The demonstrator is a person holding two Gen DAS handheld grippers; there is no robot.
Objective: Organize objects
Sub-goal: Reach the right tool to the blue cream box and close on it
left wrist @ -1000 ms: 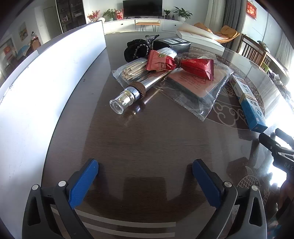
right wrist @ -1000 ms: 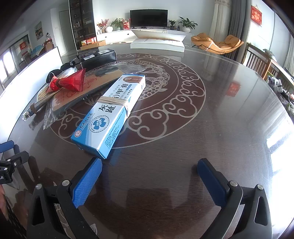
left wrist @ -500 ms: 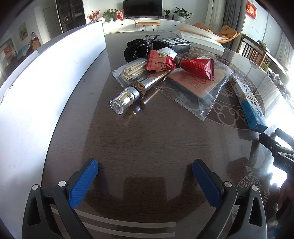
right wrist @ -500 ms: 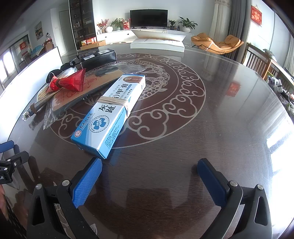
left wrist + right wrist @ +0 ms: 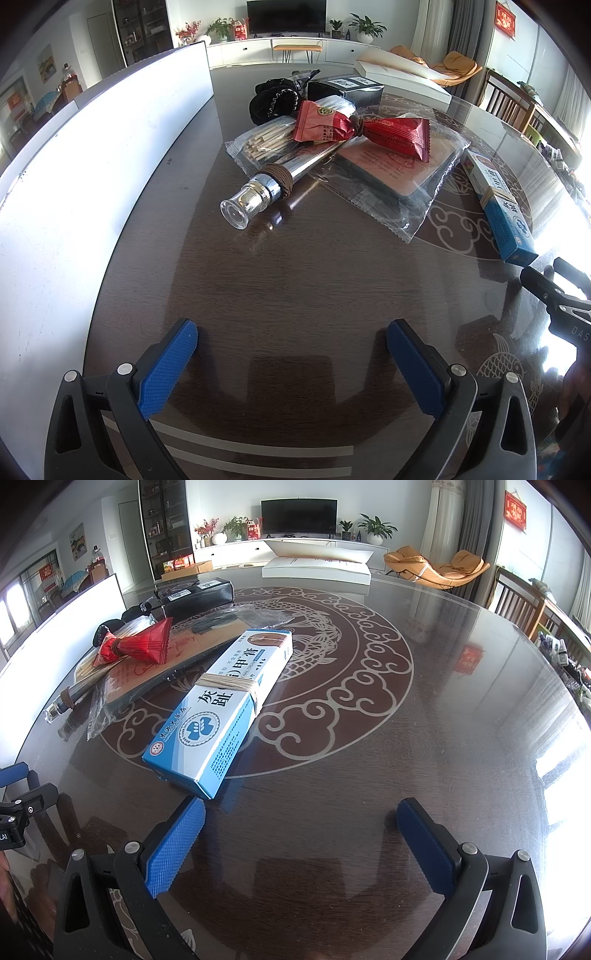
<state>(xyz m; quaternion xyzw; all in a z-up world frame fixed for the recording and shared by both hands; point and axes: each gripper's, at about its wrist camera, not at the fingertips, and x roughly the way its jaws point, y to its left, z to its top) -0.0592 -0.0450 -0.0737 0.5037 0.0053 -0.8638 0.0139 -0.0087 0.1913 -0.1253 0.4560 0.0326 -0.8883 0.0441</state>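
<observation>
1. Left gripper (image 5: 291, 363): jaws spread wide, blue pads (image 5: 168, 363) empty, low centre of left-wrist frame, over bare dark table (image 5: 295, 280).
2. Right gripper (image 5: 301, 843): also wide open, nothing held; left pad (image 5: 175, 845) sits just below near corner of blue-white box (image 5: 225, 709), not touching as far as can be told.
3. Vs 1.0 s and 0.5 s ago: no change in either view. Same pad spacing, same framing, no obj shifted. Reads as a pause before first pick, so task prob. at its very start.
4. Outward, left-wrist view: clear-capped silver bottle (image 5: 258, 190) at frame centre, cap pointing toward lens, brown band round its neck.
5. Behind it, upper centre: pkt of sticks (image 5: 266, 142), two red sachets (image 5: 364, 131) tied together and lying on a flat pad in clear wrap (image 5: 406, 173), black scrunchie (image 5: 273, 99), dark box (image 5: 347, 88). All overlapping in one heap.
6. Blue-white box apart from heap, right edge of left-wrist frame; centre-left in right-wrist frame, rubber band (image 5: 231, 683) round its middle.
7. White panel (image 5: 92, 155) along left side of left-wrist frame.
8. Judgement: box nearest right jaws, likely first target; no bin or tray seen, so destination unclear.
</observation>
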